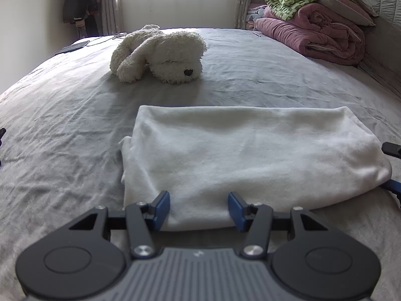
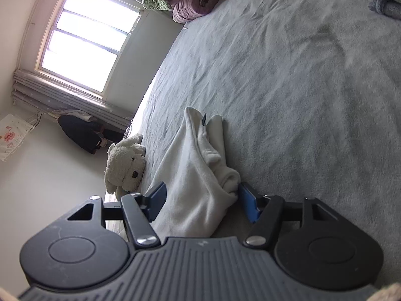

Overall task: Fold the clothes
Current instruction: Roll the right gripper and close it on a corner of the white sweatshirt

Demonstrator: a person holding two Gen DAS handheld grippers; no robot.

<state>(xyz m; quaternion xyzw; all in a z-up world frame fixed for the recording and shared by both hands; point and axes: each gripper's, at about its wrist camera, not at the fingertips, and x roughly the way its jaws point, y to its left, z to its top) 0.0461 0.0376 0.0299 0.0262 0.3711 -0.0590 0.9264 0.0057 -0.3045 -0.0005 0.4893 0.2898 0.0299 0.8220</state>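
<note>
Right now the grey bed (image 1: 62, 130) carries my folded white garment (image 1: 250, 150), lying near the plush dog (image 1: 163, 55). I judge another fold is due. Left claw (image 1: 199, 207) brackets its near edge, right claw (image 2: 200, 200) its bunched end; whether either pinches, I cannot tell.

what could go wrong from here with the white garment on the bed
1. The left tongs straddle the thick near edge of the white garment with jaws apart; closing may catch only the top layers.
2. At the right tongs the cloth is bunched and rumpled, so a lift could undo the fold.
3. The plush dog lies just beyond and could get bumped.
</note>
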